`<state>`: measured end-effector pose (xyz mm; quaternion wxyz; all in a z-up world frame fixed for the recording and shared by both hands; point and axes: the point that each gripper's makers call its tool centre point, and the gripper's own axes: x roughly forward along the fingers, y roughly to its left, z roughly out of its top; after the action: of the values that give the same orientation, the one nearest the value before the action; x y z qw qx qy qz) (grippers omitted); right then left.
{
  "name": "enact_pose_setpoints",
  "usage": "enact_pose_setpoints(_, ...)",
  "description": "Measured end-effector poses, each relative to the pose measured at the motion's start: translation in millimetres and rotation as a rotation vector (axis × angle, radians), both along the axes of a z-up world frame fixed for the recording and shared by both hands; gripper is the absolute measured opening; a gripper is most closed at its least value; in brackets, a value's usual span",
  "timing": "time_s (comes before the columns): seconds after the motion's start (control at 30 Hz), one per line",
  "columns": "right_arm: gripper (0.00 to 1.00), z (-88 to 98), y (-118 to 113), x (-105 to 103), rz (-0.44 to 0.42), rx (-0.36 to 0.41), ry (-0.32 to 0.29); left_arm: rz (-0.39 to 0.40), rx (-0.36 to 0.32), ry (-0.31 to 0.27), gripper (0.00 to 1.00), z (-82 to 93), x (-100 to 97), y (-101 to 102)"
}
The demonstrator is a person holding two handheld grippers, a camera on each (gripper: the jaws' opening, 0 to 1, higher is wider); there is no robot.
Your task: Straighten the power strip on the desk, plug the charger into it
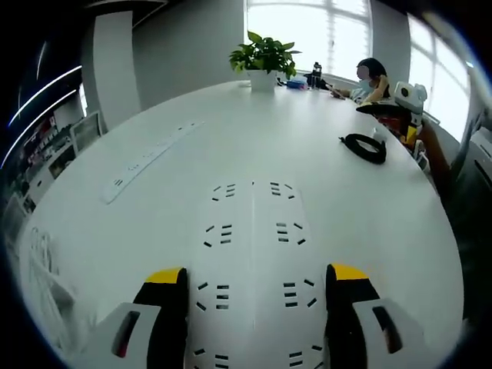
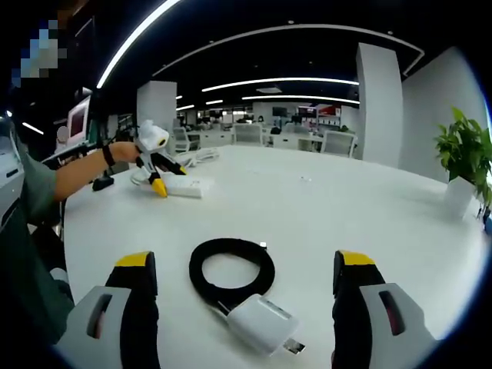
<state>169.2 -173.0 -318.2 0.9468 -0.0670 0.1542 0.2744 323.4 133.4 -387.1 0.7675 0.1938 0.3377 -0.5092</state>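
Between the two yellow-tipped jaws of the left gripper (image 1: 254,278), in the left gripper view, lies the white power strip (image 1: 252,254), its rows of sockets running straight ahead from the jaws across the white desk (image 1: 369,215). The jaws stand wide apart on either side of the strip, released, with nothing clamped. Ahead and to the left of them a second, long thin power strip (image 1: 150,157) lies slantwise on the desk. Ahead and to the right sits a coiled black cable (image 1: 364,146), and beyond it the right gripper (image 1: 406,98) shows near the desk's edge. Far ahead a potted plant (image 1: 264,58) stands by the window, with a seated person (image 1: 370,81) to its right.

Just ahead of the right gripper (image 2: 250,277), in the right gripper view, the white charger (image 2: 260,323) lies on the desk between the jaws, its black cable (image 2: 231,270) coiled in a ring touching it on the far side. These jaws also stand wide apart, gripping nothing. Farther ahead and to the left, the left gripper (image 2: 157,184) points down at the power strip (image 2: 187,187), held by a person's hand (image 2: 127,151). At the right edge stands the potted plant (image 2: 465,165).
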Motion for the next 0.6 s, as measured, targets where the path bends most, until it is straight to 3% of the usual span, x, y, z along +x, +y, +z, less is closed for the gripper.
enact_pose_setpoints(0.6,0.95,0.6,4.9,-0.5,0.015,0.006,-0.001,-0.07,-0.015,-0.007,0.74,1.2,-3.2,-10.2)
